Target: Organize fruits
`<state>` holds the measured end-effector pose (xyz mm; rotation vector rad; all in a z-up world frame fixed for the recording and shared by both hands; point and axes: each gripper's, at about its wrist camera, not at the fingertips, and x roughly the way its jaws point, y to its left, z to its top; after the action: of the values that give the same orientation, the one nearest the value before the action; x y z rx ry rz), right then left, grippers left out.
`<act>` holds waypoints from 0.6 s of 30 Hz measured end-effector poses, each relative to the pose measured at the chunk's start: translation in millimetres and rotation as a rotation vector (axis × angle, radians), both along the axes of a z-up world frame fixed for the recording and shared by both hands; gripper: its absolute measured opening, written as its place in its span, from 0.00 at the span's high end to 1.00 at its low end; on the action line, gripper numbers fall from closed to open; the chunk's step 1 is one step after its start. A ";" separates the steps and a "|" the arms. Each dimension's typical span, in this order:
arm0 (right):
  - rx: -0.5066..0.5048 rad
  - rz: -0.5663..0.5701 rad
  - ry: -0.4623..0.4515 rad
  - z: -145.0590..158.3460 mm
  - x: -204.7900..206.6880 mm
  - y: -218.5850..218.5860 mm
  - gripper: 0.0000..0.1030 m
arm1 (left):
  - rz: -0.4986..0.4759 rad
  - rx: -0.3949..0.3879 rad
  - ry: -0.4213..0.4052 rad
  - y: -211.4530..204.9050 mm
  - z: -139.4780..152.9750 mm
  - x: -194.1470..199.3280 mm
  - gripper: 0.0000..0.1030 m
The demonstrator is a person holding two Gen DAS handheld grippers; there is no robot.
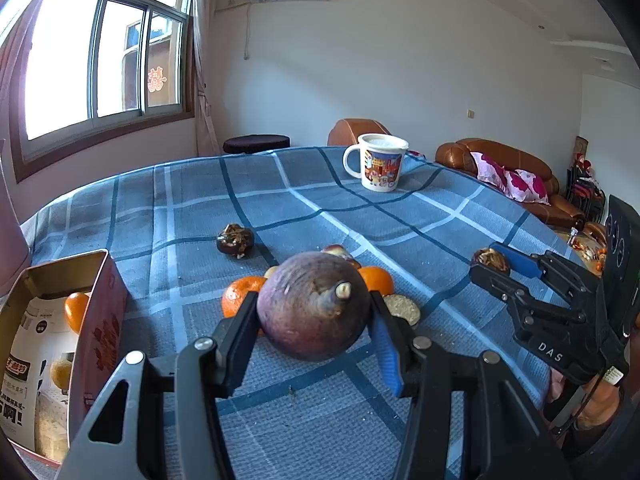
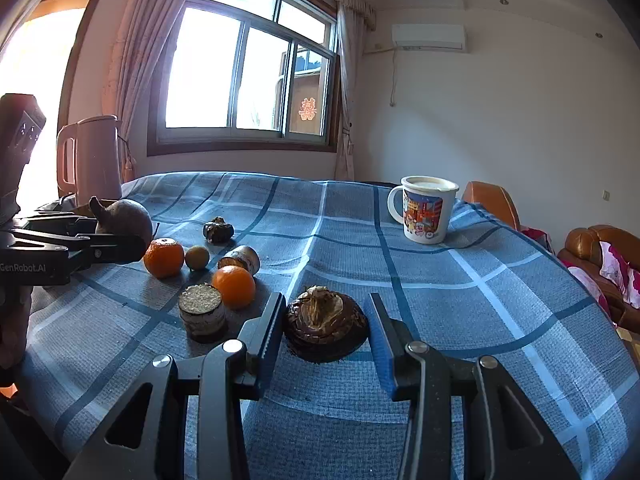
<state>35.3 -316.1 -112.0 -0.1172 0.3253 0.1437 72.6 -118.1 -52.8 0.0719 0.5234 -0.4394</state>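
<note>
Clearly, two grips are shown at once. At lower centre of the left wrist view, the left tool (image 1: pixel 314 320) is clamped on a round purple fruit (image 1: pixel 314 306), one pad on each flank, and the fruit appears lifted clear of the bench (image 1: pixel 160 208) with its checked blue cloth. At lower centre of the right wrist view, the right tool (image 2: pixel 326 330) stands about a dark, flattened brown fruit (image 2: pixel 326 328); its jaws are nearly closed, the left pad touching the fruit's side, though a sliver of cloth shows at the right pad, so full contact there cannot be confirmed. The open box (image 1: pixel 60 320) at lower left of the left wrist view, already holding an orange (image 1: pixel 76 310), is judged the likely destination. To do this step well, keep the clamp steady on the widest girth, carry the purple fruit above the box wall, and lower it inside before the jaws part, since a round skin could roll free. Purple fruit: nearly spherical, with its short stem stub pointing toward the camera and slightly right, so its axis runs roughly along the tool's line of sight. Brown fruit: squat, with its short axis vertical and its dried crown facing up. Remaining oranges (image 2: pixel 164 258) and cut pieces lie at left of the right wrist view.
</note>
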 end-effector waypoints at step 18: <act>0.005 0.014 -0.061 1.9 -5.7 0.7 0.59 | 0.009 -0.004 -0.069 2.0 5.2 -12.2 0.47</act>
<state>29.5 -315.5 -110.2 -0.1188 0.2638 0.1544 60.4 -116.1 -47.6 0.0803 0.4548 -0.4274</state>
